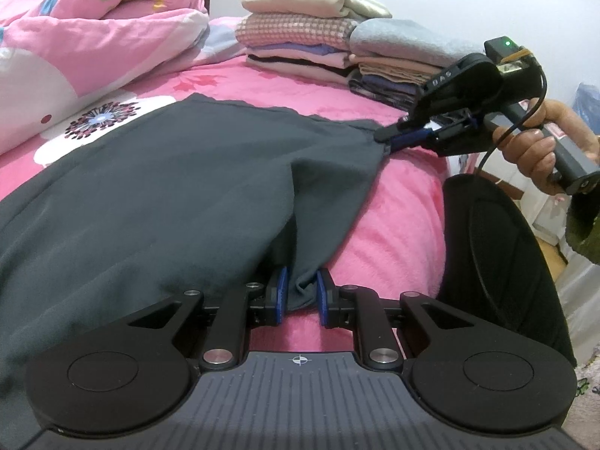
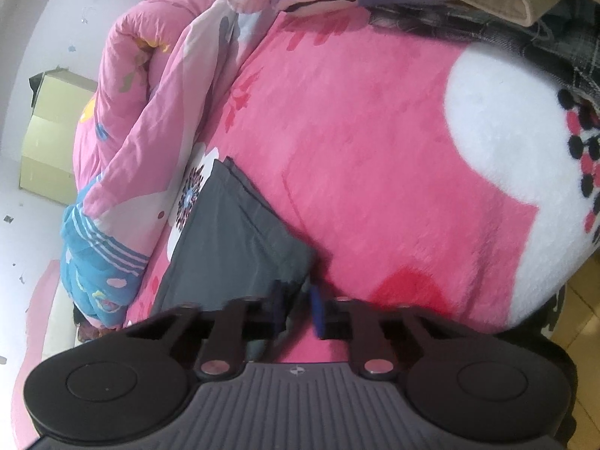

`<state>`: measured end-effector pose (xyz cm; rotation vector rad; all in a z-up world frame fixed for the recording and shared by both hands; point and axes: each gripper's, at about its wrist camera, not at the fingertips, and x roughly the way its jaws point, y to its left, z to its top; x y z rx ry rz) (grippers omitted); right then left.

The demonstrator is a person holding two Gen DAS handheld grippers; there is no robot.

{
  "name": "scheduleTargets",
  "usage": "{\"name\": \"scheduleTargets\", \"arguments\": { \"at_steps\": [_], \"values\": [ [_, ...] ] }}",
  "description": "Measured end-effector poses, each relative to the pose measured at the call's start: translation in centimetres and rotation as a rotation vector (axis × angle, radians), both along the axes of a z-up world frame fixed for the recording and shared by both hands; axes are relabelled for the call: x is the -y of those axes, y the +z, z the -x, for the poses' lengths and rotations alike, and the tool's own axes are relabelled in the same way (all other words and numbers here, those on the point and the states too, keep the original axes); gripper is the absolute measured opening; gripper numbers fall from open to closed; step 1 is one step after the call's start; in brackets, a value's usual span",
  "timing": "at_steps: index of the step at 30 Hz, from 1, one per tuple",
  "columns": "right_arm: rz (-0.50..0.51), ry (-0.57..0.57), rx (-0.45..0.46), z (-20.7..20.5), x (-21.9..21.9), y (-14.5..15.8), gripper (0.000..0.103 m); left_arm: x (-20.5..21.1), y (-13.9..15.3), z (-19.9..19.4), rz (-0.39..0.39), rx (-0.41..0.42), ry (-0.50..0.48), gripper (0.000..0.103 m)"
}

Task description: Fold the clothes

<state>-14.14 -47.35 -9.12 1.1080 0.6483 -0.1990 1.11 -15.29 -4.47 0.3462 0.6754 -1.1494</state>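
So the dark grey garment (image 1: 157,187) is spread over the pink bed (image 1: 397,202), and both grippers have a corner of it. The left gripper (image 1: 302,292) is clenched on a bunched bit of the near edge; you can see the cloth pinched right between its blue pads (image 1: 282,285), and the rest of the fabric fans out ahead of it and to its left. The right gripper (image 1: 390,138) is off to the front-right of the left one, held by a hand (image 1: 532,150), and it's grasping the far corner of the garment so the edge between the two is pulled up off the bed.

From the right wrist view the right gripper (image 2: 298,305) has grey fabric (image 2: 232,240) tucked between its fingers, a bit blurry there, with the cloth running ahead and to its left.

Beyond the grippers there's a stack of folded clothes (image 1: 300,37) on the bed, and a rolled pink quilt (image 1: 86,26) further left of it
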Motion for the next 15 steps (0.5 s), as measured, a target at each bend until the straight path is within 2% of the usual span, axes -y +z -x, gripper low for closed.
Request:
{"name": "scheduleTargets", "arguments": {
  "at_steps": [6, 10, 12, 14, 15],
  "values": [
    [-0.02, -0.04, 0.001, 0.1, 0.4, -0.6, 0.003, -0.1, 0.0, -0.1, 0.002, -0.001, -0.001, 0.016],
    [-0.114, -0.056, 0.018, 0.4, 0.9, -1.4, 0.006, -0.2, -0.1, 0.1, 0.004, 0.0, 0.003, 0.017],
    [-0.138, -0.053, 0.036, 0.5, 1.0, -1.4, 0.015, -0.1, -0.1, 0.1, 0.003, 0.003, 0.003, 0.017],
    [-0.159, -0.048, 0.053, 0.6, 1.0, -1.4, 0.037, -0.1, -0.1, 0.2, 0.003, 0.006, 0.003, 0.017],
    [-0.149, -0.039, 0.055, 0.5, 0.9, -1.2, 0.038, -0.1, -0.1, 0.2, 0.003, 0.008, 0.004, 0.017]
  ]
}}
